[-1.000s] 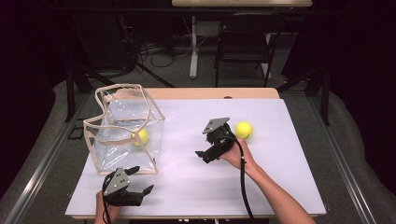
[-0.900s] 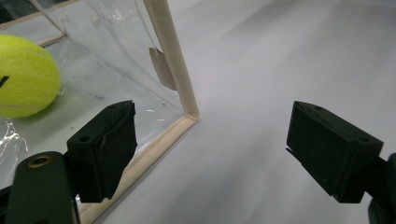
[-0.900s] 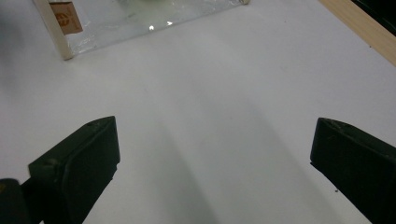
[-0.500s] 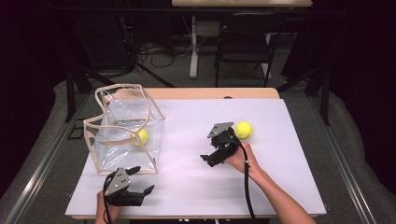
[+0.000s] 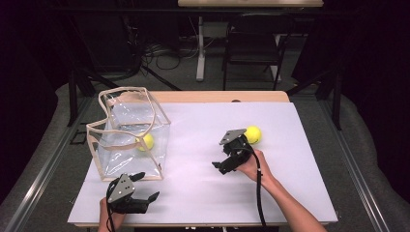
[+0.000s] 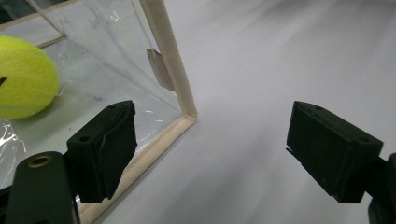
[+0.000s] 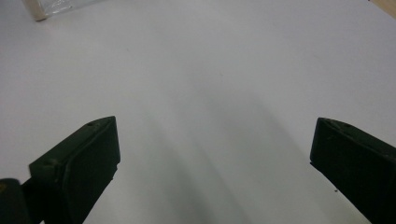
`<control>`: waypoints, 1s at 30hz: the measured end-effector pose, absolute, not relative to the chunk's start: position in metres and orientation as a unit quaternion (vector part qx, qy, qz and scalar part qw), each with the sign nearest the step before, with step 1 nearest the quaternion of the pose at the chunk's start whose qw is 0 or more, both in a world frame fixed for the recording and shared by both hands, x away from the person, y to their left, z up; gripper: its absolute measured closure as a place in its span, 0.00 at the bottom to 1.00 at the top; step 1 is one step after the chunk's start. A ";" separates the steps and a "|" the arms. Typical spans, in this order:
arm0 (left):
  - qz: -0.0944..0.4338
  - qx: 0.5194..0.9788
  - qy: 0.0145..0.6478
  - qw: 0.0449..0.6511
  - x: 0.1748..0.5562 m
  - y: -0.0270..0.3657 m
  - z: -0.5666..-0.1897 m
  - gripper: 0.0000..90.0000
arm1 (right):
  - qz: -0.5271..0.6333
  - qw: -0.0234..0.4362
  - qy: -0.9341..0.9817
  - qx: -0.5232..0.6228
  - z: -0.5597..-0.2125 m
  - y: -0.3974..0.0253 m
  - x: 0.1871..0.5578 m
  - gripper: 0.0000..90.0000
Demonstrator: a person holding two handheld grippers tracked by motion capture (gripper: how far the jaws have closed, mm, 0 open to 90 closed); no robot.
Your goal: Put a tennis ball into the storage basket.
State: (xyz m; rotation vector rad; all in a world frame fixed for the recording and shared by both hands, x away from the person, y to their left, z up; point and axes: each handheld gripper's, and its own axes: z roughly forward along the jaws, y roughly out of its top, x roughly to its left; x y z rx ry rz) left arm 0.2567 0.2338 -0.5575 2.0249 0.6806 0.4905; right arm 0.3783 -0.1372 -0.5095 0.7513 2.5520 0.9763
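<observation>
Right gripper (image 5: 226, 157), jaws spread wide and holding nothing, sits mid-table over bare white surface; compared with a second ago it has shifted slightly toward the near right, away from the clear bag. Left gripper (image 5: 142, 186), jaws likewise spread and empty, rests at the table's (image 5: 300, 193) near edge, just in front of the clear bag's (image 5: 128, 133) tan-trimmed corner, unchanged in position. One yellow ball (image 5: 252, 134) lies on the table just beyond the right gripper; a second ball (image 5: 146, 141) lies inside the bag. No legible writing or labels appear. Open white surface extends between the grippers and toward the right edge.
</observation>
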 end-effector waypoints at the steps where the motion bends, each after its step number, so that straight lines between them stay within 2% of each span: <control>1: 0.199 0.823 0.275 0.456 0.257 0.234 -0.557 0.18 | 0.340 0.154 0.889 0.264 -0.510 -0.138 0.379 0.01; 30: 0.198 0.823 0.273 0.457 0.258 0.232 -0.557 0.18 | 0.349 0.189 0.864 0.309 -0.499 -0.176 0.405 0.01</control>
